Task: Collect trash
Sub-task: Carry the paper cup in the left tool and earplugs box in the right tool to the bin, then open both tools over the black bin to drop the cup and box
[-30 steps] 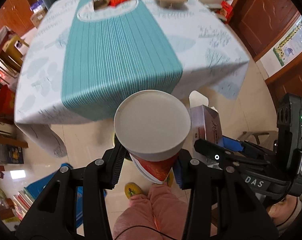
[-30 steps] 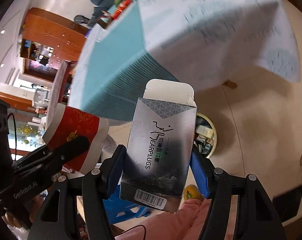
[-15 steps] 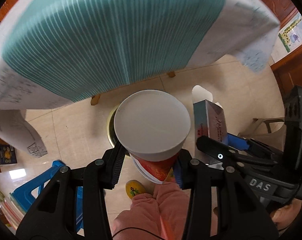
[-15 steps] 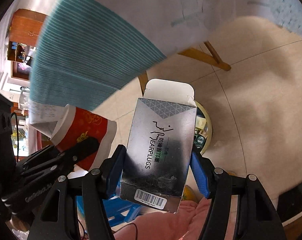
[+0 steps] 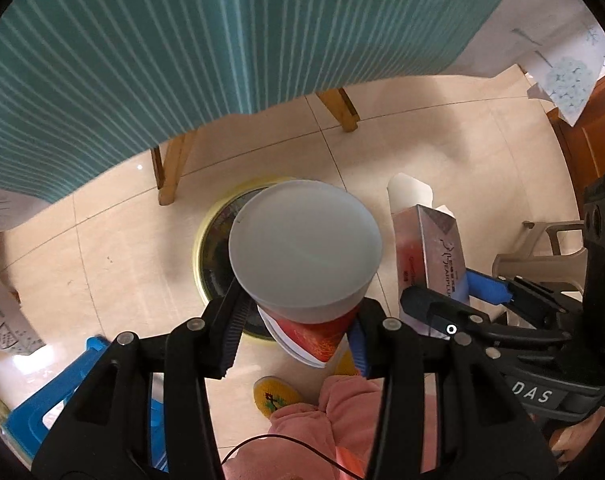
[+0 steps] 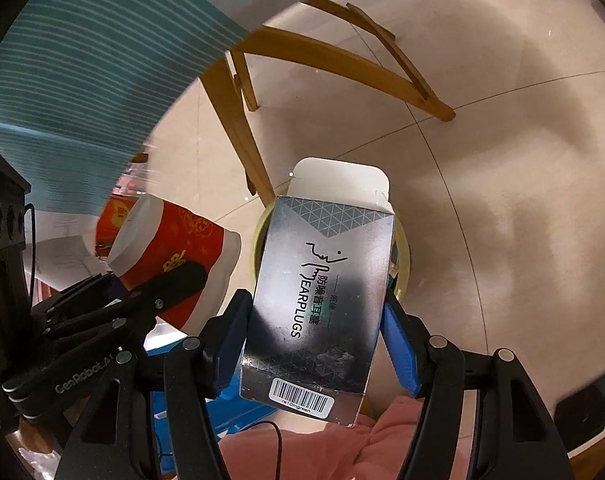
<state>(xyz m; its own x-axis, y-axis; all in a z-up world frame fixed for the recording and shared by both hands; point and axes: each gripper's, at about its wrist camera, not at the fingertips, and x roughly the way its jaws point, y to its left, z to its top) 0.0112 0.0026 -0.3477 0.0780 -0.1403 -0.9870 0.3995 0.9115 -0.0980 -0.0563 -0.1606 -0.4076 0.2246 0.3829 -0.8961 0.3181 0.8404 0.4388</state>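
Observation:
My left gripper (image 5: 294,320) is shut on a red paper cup (image 5: 306,252) with a white base, held over a yellow-rimmed trash bin (image 5: 206,248) on the floor. The cup also shows in the right wrist view (image 6: 174,248). My right gripper (image 6: 314,320) is shut on a silver earplugs box (image 6: 322,292) with its top flap open, above the same bin (image 6: 400,256). The box also shows in the left wrist view (image 5: 430,252), just right of the cup. The bin's inside is mostly hidden.
The table's teal striped cloth (image 5: 222,40) hangs above and behind the bin, with wooden legs (image 5: 170,168) beside it. A blue stool (image 5: 46,400) stands at lower left. The person's pink trouser legs (image 5: 342,420) and a yellow slipper (image 5: 274,396) are below.
Both grippers have dropped from table height and tilted toward the floor. The tabletop has left view and the yellow-rimmed bin now lies right under the cup and box. Both grips are unchanged.

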